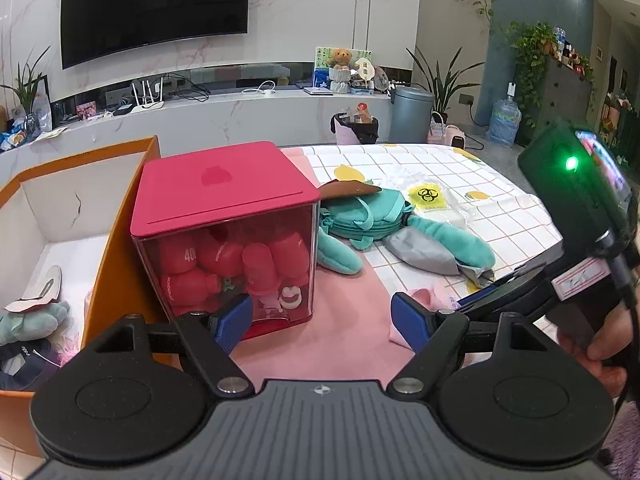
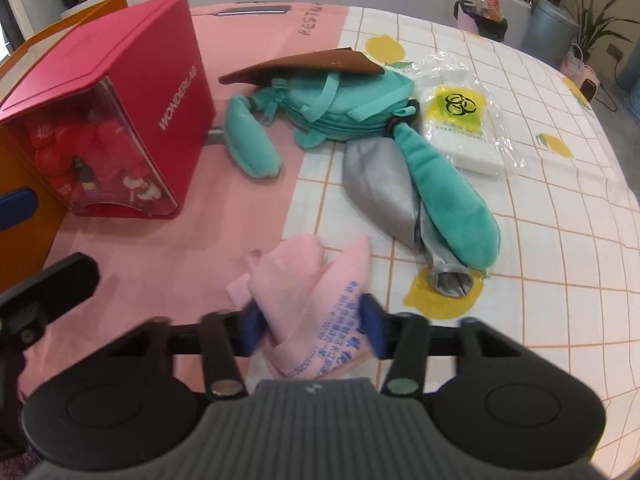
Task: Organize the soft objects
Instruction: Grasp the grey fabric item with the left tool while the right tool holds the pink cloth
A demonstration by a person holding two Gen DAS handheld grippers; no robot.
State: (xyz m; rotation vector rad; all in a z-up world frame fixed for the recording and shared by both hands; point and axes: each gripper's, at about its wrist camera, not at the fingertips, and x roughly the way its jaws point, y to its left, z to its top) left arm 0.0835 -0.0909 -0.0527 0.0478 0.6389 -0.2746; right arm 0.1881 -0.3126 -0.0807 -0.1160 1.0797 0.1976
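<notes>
Both grippers are seen from their own wrist cameras. Left gripper (image 1: 322, 322): its jaws are held wide apart with nothing between them, above the pink mat (image 1: 348, 320). Right gripper (image 2: 314, 330): its blue pads are set against both sides of a crumpled pink cloth (image 2: 308, 280), which is pinched between them; whether it is lifted off the surface cannot be told.

Largest in view is the table (image 2: 540, 240), covered by a white checked sheet with lemon prints and, on the left, by the pink mat. At the far left an orange-walled box (image 1: 120, 216) is seen, open at the top, with a few soft items lying in its white interior. Just beside it, touching or nearly so, a red cube case (image 1: 224, 232) stands upright on the mat, small red bottles visible through its clear front.

Past the case a teal plush bag (image 2: 352, 108) lies flat, partly on the mat and partly on the sheet, with a brown flap (image 2: 312, 64) resting on its far edge. Two long teal plush limbs are spread from it: one (image 2: 252, 140) runs toward the case, the other (image 2: 452, 192) points down and right toward the near table edge. A grey pouch (image 2: 380, 184) lies alongside and partly under the second limb, its long axis parallel to it, neck toward the camera.

Beside the bag a clear packet (image 2: 464, 128) with a yellow biohazard label lies flat.

The pink cloth, with blue printed text, lies at the seam of mat and sheet, its folded points directed away from the right gripper.
</notes>
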